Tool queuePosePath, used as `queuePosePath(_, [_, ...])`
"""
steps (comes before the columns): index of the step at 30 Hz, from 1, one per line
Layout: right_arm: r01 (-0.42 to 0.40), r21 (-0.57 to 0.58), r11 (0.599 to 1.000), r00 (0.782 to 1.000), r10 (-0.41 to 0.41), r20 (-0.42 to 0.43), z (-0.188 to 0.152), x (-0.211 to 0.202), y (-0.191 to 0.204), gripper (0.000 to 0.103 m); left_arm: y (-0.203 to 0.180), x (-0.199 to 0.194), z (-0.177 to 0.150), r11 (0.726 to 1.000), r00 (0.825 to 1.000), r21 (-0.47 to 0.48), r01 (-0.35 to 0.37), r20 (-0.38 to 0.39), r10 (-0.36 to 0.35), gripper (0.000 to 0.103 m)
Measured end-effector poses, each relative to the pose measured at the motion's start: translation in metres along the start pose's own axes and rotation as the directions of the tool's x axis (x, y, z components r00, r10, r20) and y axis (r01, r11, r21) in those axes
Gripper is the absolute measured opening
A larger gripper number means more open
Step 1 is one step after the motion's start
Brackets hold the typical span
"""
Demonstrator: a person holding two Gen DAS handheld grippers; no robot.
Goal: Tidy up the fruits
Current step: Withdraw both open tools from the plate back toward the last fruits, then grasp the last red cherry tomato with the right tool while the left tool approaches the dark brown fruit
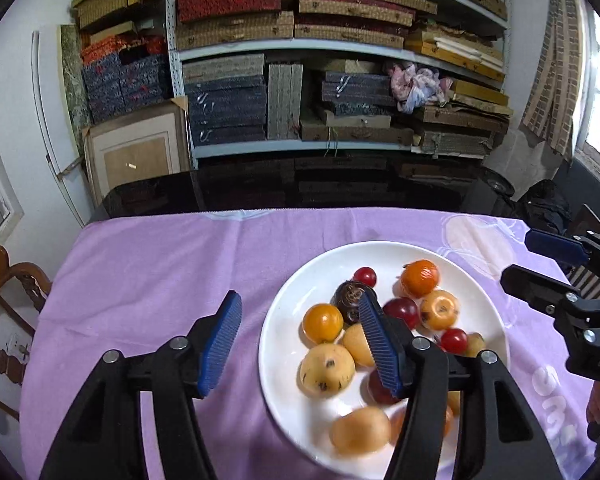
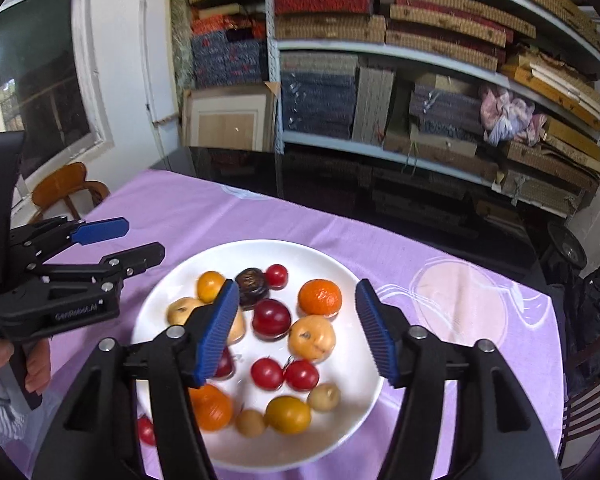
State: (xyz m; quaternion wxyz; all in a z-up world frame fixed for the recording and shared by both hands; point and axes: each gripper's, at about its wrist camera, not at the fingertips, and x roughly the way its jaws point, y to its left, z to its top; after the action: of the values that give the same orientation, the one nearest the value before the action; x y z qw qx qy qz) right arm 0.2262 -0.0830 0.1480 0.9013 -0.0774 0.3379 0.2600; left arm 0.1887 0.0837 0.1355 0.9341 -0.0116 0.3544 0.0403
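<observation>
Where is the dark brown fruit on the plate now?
In the right wrist view the dark brown fruit lies at the far side of the white plate, between a yellow fruit and a small red fruit.

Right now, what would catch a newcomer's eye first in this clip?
The white plate heaped with small fruits sits mid-table on a lilac cloth; a bright mandarin and a dark red plum stand out. The left tool and right tool hang open above it, empty. Behind, shelves are crammed with boxes.
</observation>
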Motion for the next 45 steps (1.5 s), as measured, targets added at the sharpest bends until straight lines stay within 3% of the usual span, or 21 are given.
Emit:
queuePosePath(4, [-0.007,-0.038,0.999,0.998,0.009,0.064,-0.029,-0.050,0.017,0.083,-0.005,-0.040,-0.025,1.000,0.999,0.010,-0.007,0.039,0.007,0.074])
queuePosePath(9, [-0.031,-0.035,0.999,0.996,0.033,0.078,-0.082,-0.085,0.036,0.092,-0.015,-0.069,-0.074,1.000,0.999,0.017,-0.003,0.039,0.002,0.083])
queuePosePath(16, [-0.031,-0.004,0.999,0.999,0.031,0.008,-0.157,-0.077,0.052,0.098,-0.021,-0.069,-0.151,1.000,1.000,-0.004,0.003,-0.017,-0.004,0.086])
queuePosePath(20, [-0.014,0.034,0.999,0.999,0.015,-0.038,-0.178,-0.057,0.048,0.098,-0.017,-0.054,-0.177,1.000,0.998,-0.021,-0.016,-0.065,0.015,0.087])
queuePosePath(25, [-0.027,0.067,0.997,0.998,0.031,-0.057,-0.177,-0.048,0.054,0.099,0.002,-0.037,-0.188,0.996,0.992,-0.058,-0.070,-0.109,0.064,0.087])
queuePosePath(28, [-0.012,0.050,0.999,0.997,0.016,-0.074,-0.166,-0.038,0.068,0.099,0.017,-0.034,-0.191,0.991,0.990,-0.126,-0.046,-0.138,0.029,0.088])
queuePosePath(29, [-0.005,0.049,0.999,0.996,0.010,-0.089,-0.163,-0.033,0.074,0.099,0.020,-0.033,-0.192,0.989,0.988,-0.142,-0.043,-0.150,0.021,0.095])
queuePosePath(31, [0.010,0.052,0.999,0.992,-0.004,-0.123,-0.158,-0.022,0.085,0.099,0.024,-0.030,-0.194,0.986,0.984,-0.163,-0.032,-0.179,0.002,0.098])
queuePosePath(35, [0.070,0.009,0.998,0.983,-0.067,-0.169,-0.152,-0.002,0.110,0.099,0.019,-0.031,-0.197,0.990,0.981,-0.128,-0.057,-0.191,0.032,0.100])
queuePosePath(37, [0.101,0.004,0.995,0.978,-0.098,-0.185,-0.150,0.007,0.114,0.099,0.020,-0.028,-0.197,0.982,0.969,-0.122,-0.142,-0.219,0.113,0.100])
queuePosePath(41, [0.089,0.095,0.991,0.971,-0.065,-0.231,-0.145,0.022,0.106,0.099,0.025,-0.029,-0.199,0.981,0.969,-0.129,-0.147,-0.219,0.116,0.100])
queuePosePath(45, [0.113,0.140,0.984,0.963,-0.073,-0.261,-0.144,0.035,0.107,0.099,0.027,-0.032,-0.200,0.992,0.973,-0.081,-0.100,-0.215,0.080,0.100])
